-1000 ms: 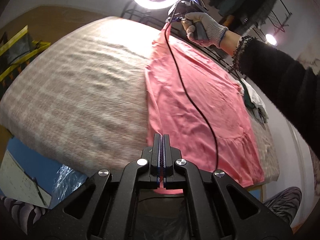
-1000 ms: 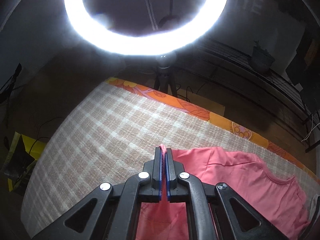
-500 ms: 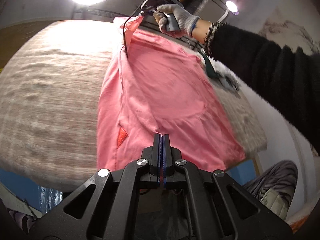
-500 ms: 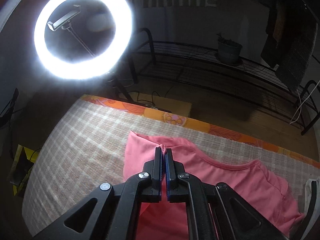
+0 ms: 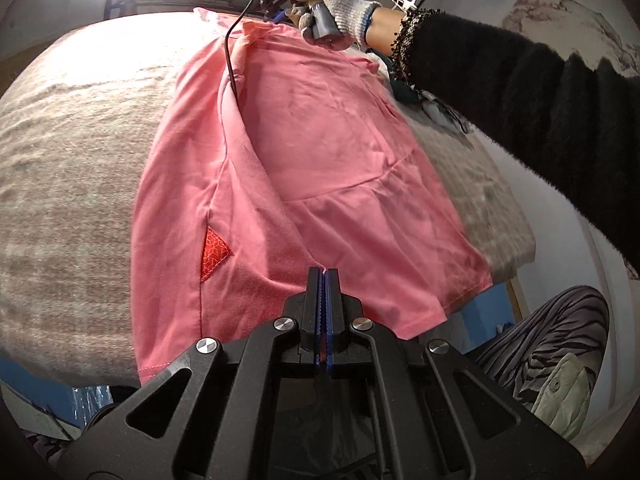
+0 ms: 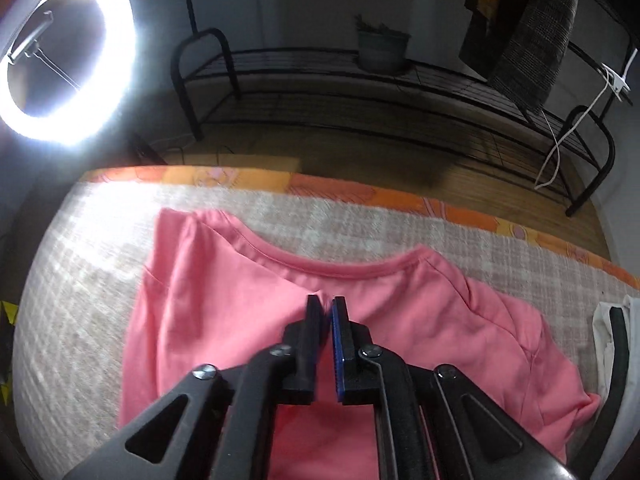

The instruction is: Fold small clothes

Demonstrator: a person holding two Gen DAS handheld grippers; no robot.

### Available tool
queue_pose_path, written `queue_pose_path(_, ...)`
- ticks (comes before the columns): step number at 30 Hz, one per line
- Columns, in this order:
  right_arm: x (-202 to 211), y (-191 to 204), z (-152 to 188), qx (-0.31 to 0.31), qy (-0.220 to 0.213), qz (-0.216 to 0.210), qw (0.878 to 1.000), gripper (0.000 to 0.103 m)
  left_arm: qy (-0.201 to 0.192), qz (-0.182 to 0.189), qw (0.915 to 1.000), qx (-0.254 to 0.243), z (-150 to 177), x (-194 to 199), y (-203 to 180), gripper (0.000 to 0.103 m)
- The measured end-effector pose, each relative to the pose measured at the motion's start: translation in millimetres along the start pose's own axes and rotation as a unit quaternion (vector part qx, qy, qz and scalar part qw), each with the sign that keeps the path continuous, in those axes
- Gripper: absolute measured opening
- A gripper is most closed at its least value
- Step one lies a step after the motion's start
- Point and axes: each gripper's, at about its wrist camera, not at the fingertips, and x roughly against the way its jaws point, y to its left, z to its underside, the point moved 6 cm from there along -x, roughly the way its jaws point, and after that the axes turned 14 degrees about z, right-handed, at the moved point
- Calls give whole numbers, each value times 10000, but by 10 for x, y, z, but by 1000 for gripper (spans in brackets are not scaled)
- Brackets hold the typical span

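**Shirt laid on bed, right fingers parting**

The pink shirt (image 5: 320, 152) lies spread on the checked bed cover (image 5: 72, 152), its hem at the near edge and its collar toward the far edge. The left gripper (image 5: 323, 276) is clenched on the hem; cloth shows between its fingers. The right gripper (image 6: 326, 304), held in a gloved hand (image 5: 336, 4), sits over the collar area; its fingers have just been opening, with a narrow gap and no cloth pressed between them
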Motion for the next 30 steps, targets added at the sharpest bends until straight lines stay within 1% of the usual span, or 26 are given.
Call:
queue_pose_path(1, 9, -39, 8, -8, 3, 69, 10000, 30, 21, 6, 10000, -24, 3, -8, -6, 0)
queue_pose_path(2, 42, -102, 13, -31, -13, 104, 9999, 34, 36, 22, 10000, -48, 4, -17, -22, 0)
queue_pose_path(4, 147, -212, 19, -139, -85, 34, 9999, 35, 51, 44, 9999, -124, 1, -32, -61, 0)
queue_pose_path(6, 319, -362, 69, -289, -178, -141, 9993, 34, 72, 105, 9998, -172, 4, -47, -98, 0)
queue_pose_path(10, 701, -620, 248, -397, -394, -348, 9978, 35, 191, 251, 9990, -311, 58, -89, -222, 0)
queue_pose_path(11, 801, -688, 315, -434, -409, -421, 9973, 35, 250, 310, 9986, -362, 88, -95, -270, 2)
queue_pose_path(12, 898, -765, 389, -470, -428, -505, 9967, 35, 292, 370, 9981, -398, 109, -90, -307, 9)
queue_pose_path(13, 1004, -824, 464, -493, -464, -548, 9962, 35, 312, 440, 9975, -460, 131, -83, -364, 13)
queue_pose_path(14, 1138, -894, 551, -528, -540, -583, 9954, 35, 320, 518, 9964, -587, 167, -54, -441, 18)
queue_pose_path(15, 1230, -978, 605, -552, -597, -652, 9946, 35, 325, 561, 9955, -697, 191, -37, -506, 20)
queue_pose_path(19, 1759, -1238, 935, -737, -844, -877, 9898, 35, 337, 680, 9898, -1209, 317, 124, -751, 21)
queue_pose_path(24, 2348, -1548, 1315, -977, -1163, -1017, 9831, 35, 327, 968, 9836, -1486, 500, 394, -957, 21)
queue_pose_path(26, 2550, -1660, 1519, -1033, -1210, -1045, 9817, 36, 257, 960, 9830, -1544, 538, 531, -965, 21)
queue_pose_path(27, 2643, -1683, 1620, -1066, -1204, -1061, 9813, 38, 197, 896, 9843, -1507, 539, 628, -919, 21)
queue_pose_path(28, 2739, -1687, 1751, -1078, -1173, -1125, 9808, 38, 154, 827, 9858, -1450, 525, 678, -868, 21)
queue_pose_path(30, 2872, -1607, 1991, -998, -1077, -1234, 9814, 38, 4, 527, 9912, -1216, 467, 824, -649, 21)
